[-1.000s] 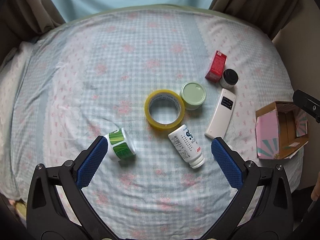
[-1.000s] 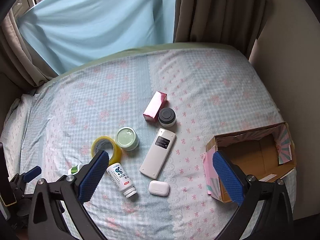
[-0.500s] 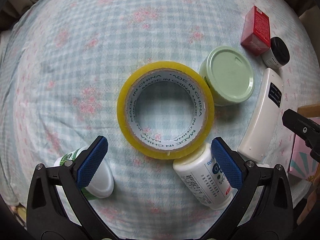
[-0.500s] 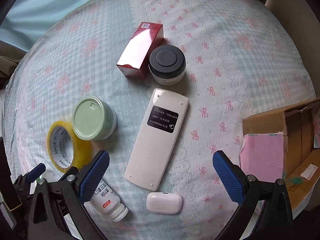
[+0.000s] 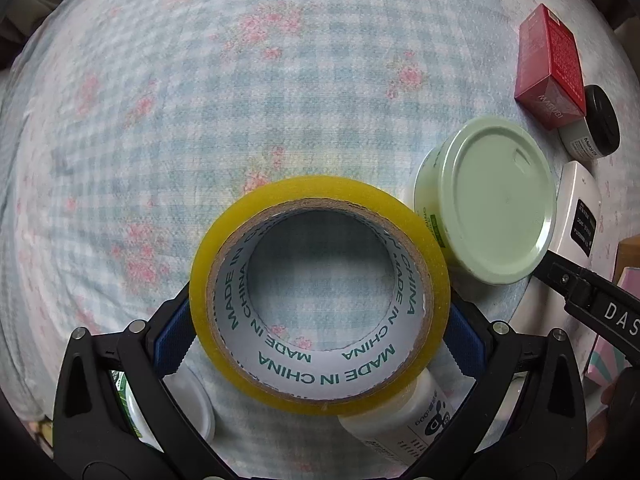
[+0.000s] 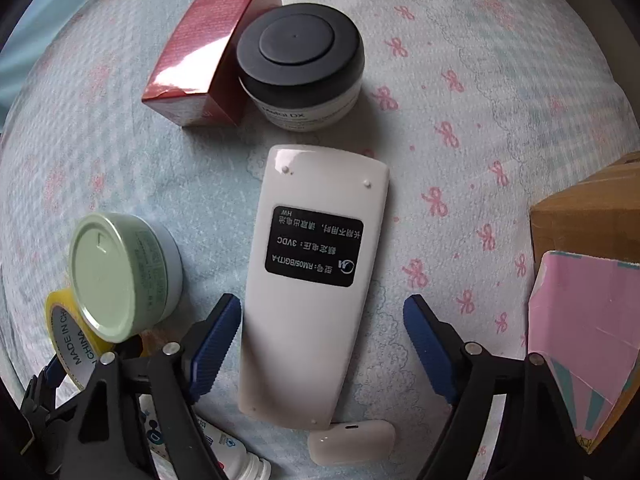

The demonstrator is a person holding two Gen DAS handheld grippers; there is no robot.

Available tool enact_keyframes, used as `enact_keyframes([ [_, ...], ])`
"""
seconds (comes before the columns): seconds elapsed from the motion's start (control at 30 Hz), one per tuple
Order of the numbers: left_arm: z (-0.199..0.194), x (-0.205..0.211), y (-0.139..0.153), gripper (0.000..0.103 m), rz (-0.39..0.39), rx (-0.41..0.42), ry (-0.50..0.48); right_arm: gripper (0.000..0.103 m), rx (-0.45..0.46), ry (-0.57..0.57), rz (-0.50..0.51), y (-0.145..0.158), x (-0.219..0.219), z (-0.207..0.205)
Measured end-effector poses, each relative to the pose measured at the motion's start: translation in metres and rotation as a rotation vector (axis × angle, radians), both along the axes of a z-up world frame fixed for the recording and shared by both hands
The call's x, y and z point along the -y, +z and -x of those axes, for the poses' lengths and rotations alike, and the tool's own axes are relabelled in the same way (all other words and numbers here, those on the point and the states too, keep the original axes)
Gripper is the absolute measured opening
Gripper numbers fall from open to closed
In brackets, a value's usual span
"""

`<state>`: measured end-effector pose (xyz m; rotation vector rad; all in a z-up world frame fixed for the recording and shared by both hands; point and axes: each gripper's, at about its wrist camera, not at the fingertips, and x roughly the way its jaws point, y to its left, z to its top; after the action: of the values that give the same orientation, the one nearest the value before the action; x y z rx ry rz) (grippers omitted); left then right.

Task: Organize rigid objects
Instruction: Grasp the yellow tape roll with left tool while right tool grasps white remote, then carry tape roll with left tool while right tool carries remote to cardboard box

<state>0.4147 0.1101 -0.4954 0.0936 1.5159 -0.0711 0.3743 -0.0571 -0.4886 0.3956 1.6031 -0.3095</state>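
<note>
**Two grabs just starting, nothing put away yet**

I look down at the bed with its blue and pink sheet. All my things lie on it. The cardboard box waits at the right edge, and the part of it I can see has nothing in it. So I think the job has barely begun.

My right gripper points down over the white remote. The remote lies flat between the blue pads. The jaws are closing, but there is a gap on each side, so I do not hold it yet.

My left gripper sits around the yellow tape roll. The blue pads are right at both sides of the roll. It looks clamped, but I cannot tell for sure.

Left to move: the green tin just beside the tape, the red carton touching the black-lid jar, the white bottle under the tape's edge, and the little earbud case below the remote.
</note>
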Motion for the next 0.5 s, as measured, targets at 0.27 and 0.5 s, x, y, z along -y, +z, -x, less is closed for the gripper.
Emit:
enact_keyframes([
  [0.27,0.002,0.000,-0.008,0.096,0.025,-0.001,-0.007,0.055,0.015,-0.041,0.016,-0.001,-0.003,-0.009],
  [0.5,0.004,-0.025,0.009,0.096,0.036,0.019,-0.009,0.055,0.041,-0.071,-0.024,0.010,0.015,-0.003],
])
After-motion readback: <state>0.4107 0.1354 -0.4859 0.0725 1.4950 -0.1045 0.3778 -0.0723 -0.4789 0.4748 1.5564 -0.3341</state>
